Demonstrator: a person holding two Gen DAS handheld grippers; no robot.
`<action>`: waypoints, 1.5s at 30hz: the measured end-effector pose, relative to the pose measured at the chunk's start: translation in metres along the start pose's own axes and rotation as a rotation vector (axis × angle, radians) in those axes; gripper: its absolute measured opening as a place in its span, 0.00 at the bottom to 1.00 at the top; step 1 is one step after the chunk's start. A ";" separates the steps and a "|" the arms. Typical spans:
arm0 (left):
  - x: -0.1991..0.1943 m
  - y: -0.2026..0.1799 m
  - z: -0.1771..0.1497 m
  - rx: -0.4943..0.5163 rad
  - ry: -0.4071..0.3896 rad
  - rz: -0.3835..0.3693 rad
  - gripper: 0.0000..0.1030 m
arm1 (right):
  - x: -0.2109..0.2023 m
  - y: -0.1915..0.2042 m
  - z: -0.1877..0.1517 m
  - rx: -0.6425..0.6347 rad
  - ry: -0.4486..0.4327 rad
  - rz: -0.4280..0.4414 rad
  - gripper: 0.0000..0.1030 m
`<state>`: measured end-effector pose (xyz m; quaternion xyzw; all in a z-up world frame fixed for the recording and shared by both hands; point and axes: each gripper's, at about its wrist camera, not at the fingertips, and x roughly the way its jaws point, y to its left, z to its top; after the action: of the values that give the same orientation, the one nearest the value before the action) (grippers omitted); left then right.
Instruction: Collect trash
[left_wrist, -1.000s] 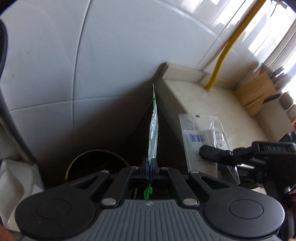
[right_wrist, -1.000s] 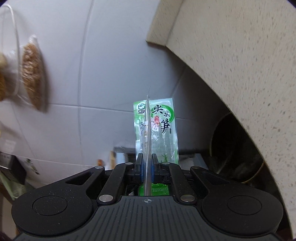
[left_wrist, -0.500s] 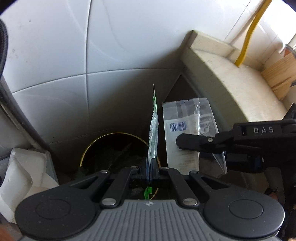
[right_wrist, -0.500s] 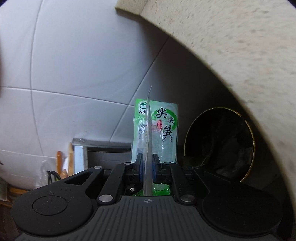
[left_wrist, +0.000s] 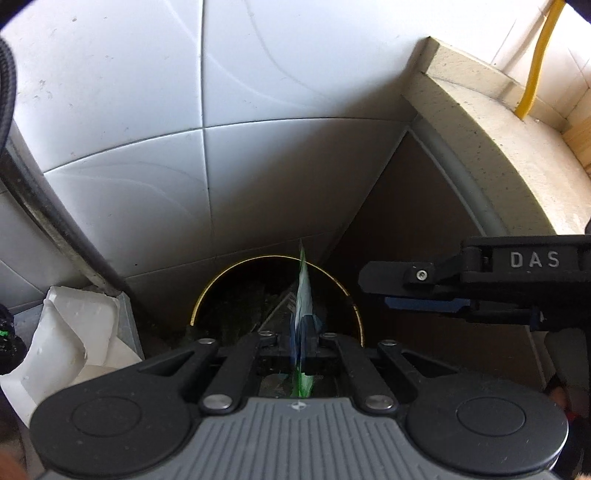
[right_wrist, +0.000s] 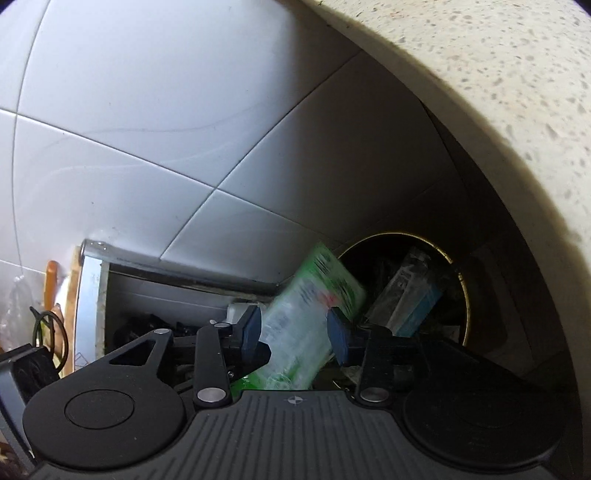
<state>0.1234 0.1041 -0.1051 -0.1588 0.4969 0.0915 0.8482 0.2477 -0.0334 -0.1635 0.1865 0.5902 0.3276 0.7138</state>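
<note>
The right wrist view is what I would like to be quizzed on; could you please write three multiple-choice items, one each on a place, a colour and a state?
1. Where is the clear barcoded packet?
A. On the countertop
B. Inside the round bin
C. Hanging on the wall

2. What colour is most of the printed wrapper?
A. Blue
B. Orange
C. Green

3. How does the right gripper stand?
A. Open
B. Shut on the wrapper
C. Shut on nothing

Answers:
1 B, as the packet leans within the bin's gold rim.
2 C, as the wrapper's print is green around a clear window.
3 A, as the two blue pads stand well apart, with the wrapper seen beyond the gap.
</note>
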 end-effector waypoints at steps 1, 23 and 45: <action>0.000 0.000 0.000 -0.001 0.001 0.004 0.04 | 0.000 0.001 -0.001 -0.006 0.001 -0.004 0.50; -0.101 0.018 0.000 -0.044 -0.191 -0.039 0.33 | -0.098 0.074 -0.056 -0.236 -0.281 -0.190 0.80; -0.115 -0.003 -0.031 0.077 -0.217 -0.013 0.41 | -0.122 0.091 -0.104 -0.203 -0.350 -0.261 0.86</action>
<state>0.0429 0.0906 -0.0180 -0.1182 0.4041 0.0835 0.9032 0.1138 -0.0650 -0.0402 0.0898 0.4406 0.2527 0.8567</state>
